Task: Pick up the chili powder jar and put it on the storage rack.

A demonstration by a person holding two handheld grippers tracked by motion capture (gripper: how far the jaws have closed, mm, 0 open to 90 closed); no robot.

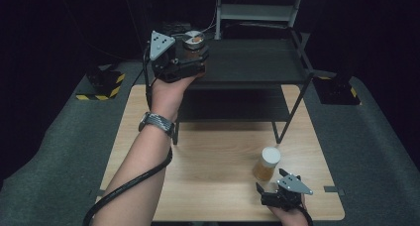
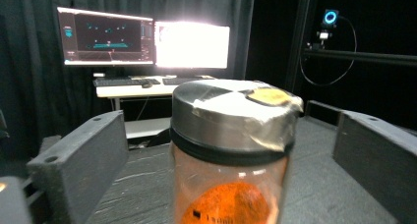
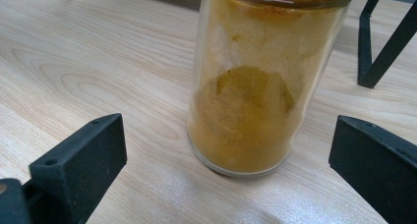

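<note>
From the high view I see my left tool (image 1: 190, 57) raised over the top shelf of the black metal rack (image 1: 257, 62), around a spice jar with a metal lid (image 1: 193, 42). The jar seems to stand on the shelf. Near the front right of the wooden worktop (image 1: 208, 151) stands a second jar, with a white lid (image 1: 267, 164), and my right tool (image 1: 282, 189) waits just beside it, pointing toward it.

In the left gripper view the metal-lidded jar (image 2: 231, 150) stands between the two black jaws, with a clear gap on both sides — the tool is wide open and does not press on the glass. The lid carries tape and a small yellow sticker; reddish-orange powder shows through the glass. Behind it are monitors (image 2: 142, 37) on a desk.

In the right gripper view the jar of yellow powder (image 3: 255, 86) stands upright on the worktop, between and a little ahead of the jaws, which are spread wide and apart from it.

I judge that the first jar is just placed on the shelf and let go. The next move calls for pulling the left tool straight back without tipping the jar, then moving the right tool forward and closing it on the glass body — not on the lid — before lifting.
</note>
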